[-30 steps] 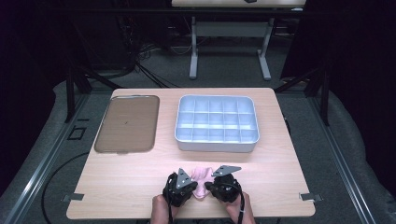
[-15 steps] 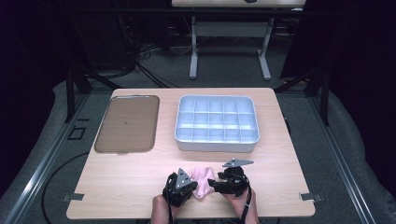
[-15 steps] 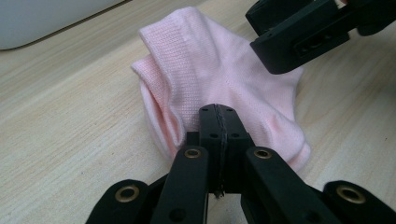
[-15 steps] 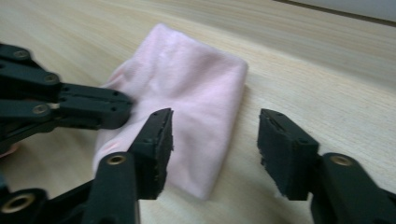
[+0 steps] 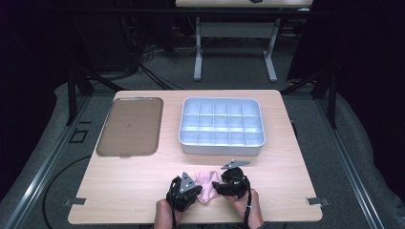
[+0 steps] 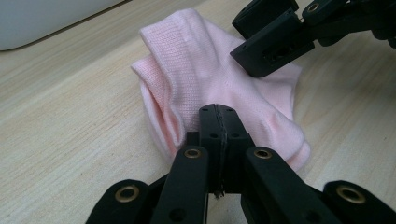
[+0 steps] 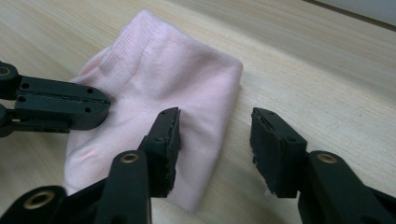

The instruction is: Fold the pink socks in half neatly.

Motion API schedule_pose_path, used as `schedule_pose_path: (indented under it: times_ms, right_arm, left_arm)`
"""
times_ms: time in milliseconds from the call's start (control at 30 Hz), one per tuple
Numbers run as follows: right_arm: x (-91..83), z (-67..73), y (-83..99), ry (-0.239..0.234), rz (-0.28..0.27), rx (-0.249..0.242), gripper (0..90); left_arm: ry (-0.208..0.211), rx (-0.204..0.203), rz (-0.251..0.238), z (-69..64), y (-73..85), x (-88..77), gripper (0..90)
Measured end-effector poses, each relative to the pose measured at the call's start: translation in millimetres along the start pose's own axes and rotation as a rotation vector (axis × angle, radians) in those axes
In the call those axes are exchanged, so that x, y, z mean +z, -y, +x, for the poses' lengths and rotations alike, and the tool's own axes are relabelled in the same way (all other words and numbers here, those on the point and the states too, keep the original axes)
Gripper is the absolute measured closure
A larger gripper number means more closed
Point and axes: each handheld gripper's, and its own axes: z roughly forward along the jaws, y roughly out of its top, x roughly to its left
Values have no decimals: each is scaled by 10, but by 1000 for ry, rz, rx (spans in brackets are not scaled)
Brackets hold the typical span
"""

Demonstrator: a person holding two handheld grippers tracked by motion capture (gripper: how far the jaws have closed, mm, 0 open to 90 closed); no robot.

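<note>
Dark room, grey floor, pale wooden bench (image 5: pixel 119 191) under the camera. Far from both tools: brown tray (image 5: pixel 129 125) at the left, white divided bin (image 5: pixel 221 125) beside it on the right. Pink sock (image 5: pixel 206 185) lying bunched on the near bench edge, right between the two tools. Left tool (image 6: pixel 219 122) closed tight, pads pinching a fold of sock near its toe end, cuff stretching away ahead of the tips. Right tool (image 7: pixel 215 133) partly open, jaws just been closing, nothing pressed between the pads: one pad (image 7: pixel 169 140) resting on the sock's edge, the other over bare wood just beside the cloth. Seen from the right tool, left tool's shut tips lying across the sock on its far side. Both tools pointing inward at each other, close together, hands behind them at the bench's near edge.
</note>
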Motion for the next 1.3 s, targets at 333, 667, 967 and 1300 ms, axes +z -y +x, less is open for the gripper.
schedule_pose_path:
  times_ms: [333,667,967,1300]
  right_arm:
    - [-9,-44,57,-81,-25,57,842]
    - [-189,143,42,-6,-77,-28,844]
    - [-273,337,-13,13,-118,-118,842]
    - [-216,345,-28,-112,-129,-84,842]
  left_arm:
    - [5,-2,-15,-1,7,-1,898]
    - [11,-3,-10,2,-9,10,898]
    - [10,-9,-5,3,-20,19,898]
    - [18,-11,-7,15,-17,24,898]
